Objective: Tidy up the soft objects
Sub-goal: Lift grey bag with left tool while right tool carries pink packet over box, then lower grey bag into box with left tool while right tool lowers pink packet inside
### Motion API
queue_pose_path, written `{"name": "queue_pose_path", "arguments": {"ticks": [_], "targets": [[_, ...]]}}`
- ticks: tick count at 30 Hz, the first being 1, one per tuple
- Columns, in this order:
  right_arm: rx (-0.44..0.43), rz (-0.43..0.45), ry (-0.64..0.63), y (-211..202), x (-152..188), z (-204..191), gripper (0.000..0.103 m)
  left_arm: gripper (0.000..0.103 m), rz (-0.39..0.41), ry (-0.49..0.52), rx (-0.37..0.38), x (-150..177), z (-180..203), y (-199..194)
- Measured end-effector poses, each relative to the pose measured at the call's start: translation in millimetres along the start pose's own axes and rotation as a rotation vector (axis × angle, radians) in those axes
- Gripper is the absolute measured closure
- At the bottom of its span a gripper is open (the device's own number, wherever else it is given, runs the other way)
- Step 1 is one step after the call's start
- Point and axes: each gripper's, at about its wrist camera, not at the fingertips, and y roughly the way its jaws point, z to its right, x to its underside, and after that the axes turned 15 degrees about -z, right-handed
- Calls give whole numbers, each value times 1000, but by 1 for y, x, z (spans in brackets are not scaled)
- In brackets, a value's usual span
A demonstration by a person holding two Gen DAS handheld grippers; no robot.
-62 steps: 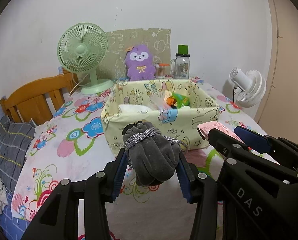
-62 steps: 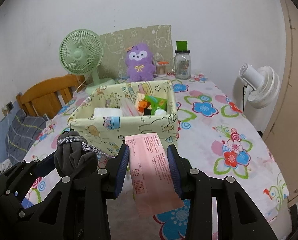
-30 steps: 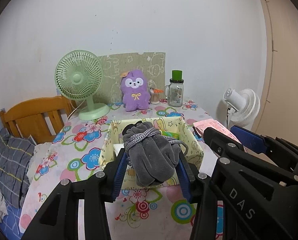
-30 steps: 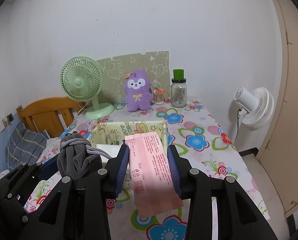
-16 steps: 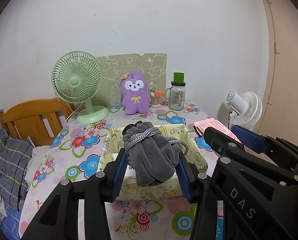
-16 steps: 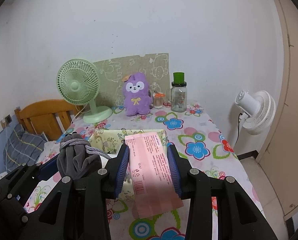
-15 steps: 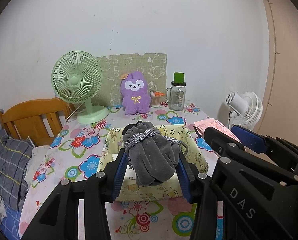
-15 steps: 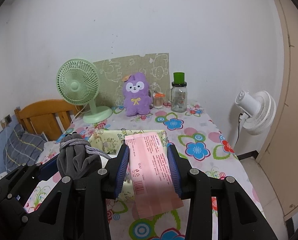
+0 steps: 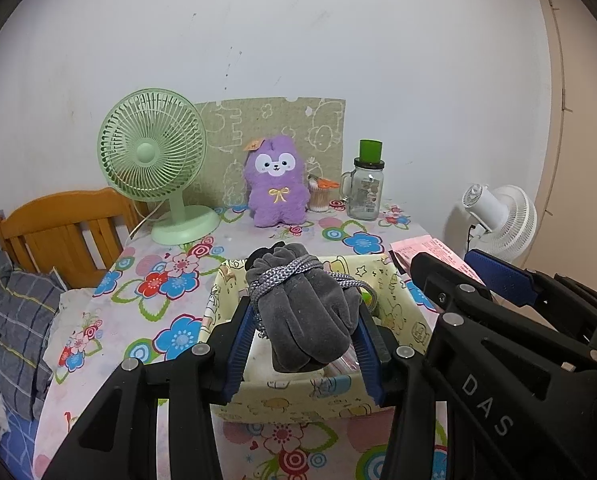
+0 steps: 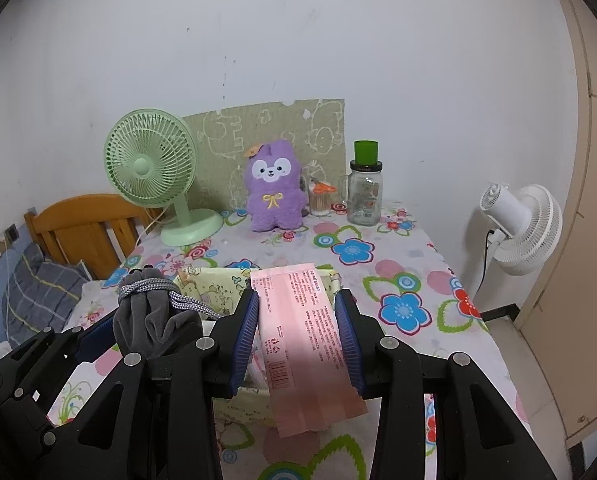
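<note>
Table: we see a floral tablecloth (image 9: 170, 280) under a yellow fabric bin (image 9: 394, 292).
Left gripper (image 9: 304, 316): we pinch a grey drawstring pouch (image 9: 306, 312).
Right gripper (image 10: 296, 320): we clamp a pink packet (image 10: 302, 332).

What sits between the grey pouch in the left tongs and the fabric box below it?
Nothing visible. The grey pouch, clamped in the left tongs, hangs over the fabric box, whose top is open.

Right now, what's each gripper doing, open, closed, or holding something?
Left gripper: closed on the grey drawstring pouch.
Right gripper: closed on the pink packet.
</note>
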Motion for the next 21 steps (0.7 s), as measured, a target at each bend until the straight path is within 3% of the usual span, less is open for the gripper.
{"name": "queue_pose_path", "arguments": {"ticks": [21], "targets": [[-18, -71, -29, 53, -22, 3, 60, 54, -92, -49, 11, -16, -11, 56]]}}
